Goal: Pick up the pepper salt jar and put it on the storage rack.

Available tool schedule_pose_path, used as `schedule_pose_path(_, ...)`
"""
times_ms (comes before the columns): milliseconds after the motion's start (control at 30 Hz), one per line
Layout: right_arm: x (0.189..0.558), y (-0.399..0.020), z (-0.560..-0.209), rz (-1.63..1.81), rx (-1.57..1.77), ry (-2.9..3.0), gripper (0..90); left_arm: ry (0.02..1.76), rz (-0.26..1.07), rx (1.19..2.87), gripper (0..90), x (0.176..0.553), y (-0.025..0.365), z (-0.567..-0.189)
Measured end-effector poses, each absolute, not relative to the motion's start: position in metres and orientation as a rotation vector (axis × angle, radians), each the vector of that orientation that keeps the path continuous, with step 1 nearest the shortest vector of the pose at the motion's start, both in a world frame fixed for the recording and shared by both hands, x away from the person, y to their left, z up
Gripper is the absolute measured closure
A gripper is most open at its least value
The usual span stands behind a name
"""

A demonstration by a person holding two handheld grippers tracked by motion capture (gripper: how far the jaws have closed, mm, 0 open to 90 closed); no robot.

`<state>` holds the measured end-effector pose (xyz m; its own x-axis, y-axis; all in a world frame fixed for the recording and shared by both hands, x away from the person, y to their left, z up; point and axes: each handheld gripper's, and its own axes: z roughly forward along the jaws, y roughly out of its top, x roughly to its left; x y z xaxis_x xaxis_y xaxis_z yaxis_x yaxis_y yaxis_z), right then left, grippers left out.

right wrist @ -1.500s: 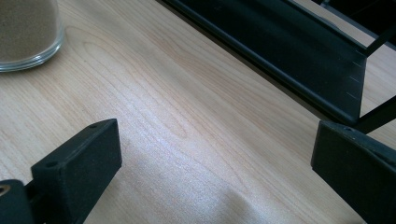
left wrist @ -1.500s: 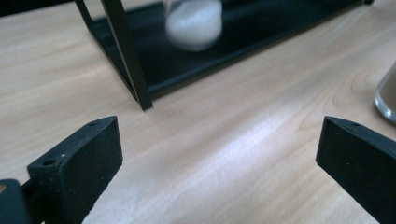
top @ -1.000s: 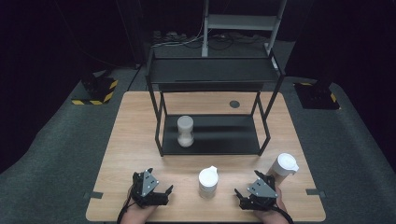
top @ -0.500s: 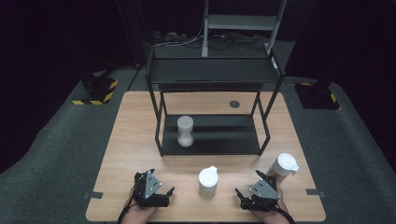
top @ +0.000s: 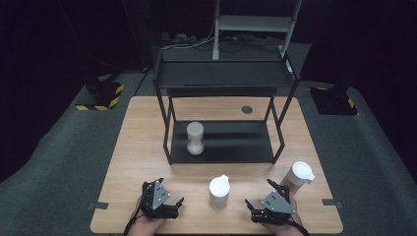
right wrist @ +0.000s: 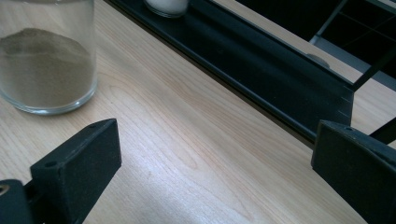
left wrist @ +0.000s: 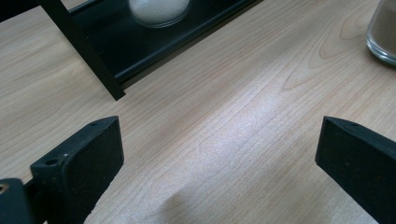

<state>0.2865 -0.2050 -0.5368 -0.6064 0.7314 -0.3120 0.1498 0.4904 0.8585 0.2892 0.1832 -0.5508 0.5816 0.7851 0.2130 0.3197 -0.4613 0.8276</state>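
At the near table [top: 147,142] edge both grippers sit low, one either side of the middle jar [top: 219,191]. Left gripper [top: 173,205]: fingers [left wrist: 79,161] spread wide, nothing between them, bare wood under them. Right gripper [top: 260,201]: fingers [right wrist: 77,161] spread wide too, empty. Middle jar stands upright between the two grippers, near both, touching neither; it's clear glass with a white lid, and the right gripper view shows it part full of brownish powder. My guess is it's the next pick, since it's closest to both hands and in open space. Second lidded jar [top: 298,175] stands just beyond the right gripper, near the table's right edge. Third jar [top: 195,137], white contents, stands upright on the bottom shelf of the black rack [top: 223,73], toward its left end; rest of that shelf and the top shelf look free, so likely the table jars go in there next. Open fingers and low, pulled-back hands read as a ready pose before a reach. No labels, brands or legible writing on any jar or on the rack.
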Motion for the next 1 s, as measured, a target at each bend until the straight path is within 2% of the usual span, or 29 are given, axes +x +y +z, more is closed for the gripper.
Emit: schedule_pose_path(1000, 0.270, -0.168, -0.521, 1.305, 0.706, 2.078, 0.5, 0.878, 0.756, 2.034, 1.3, 0.289, 0.184, -0.551)
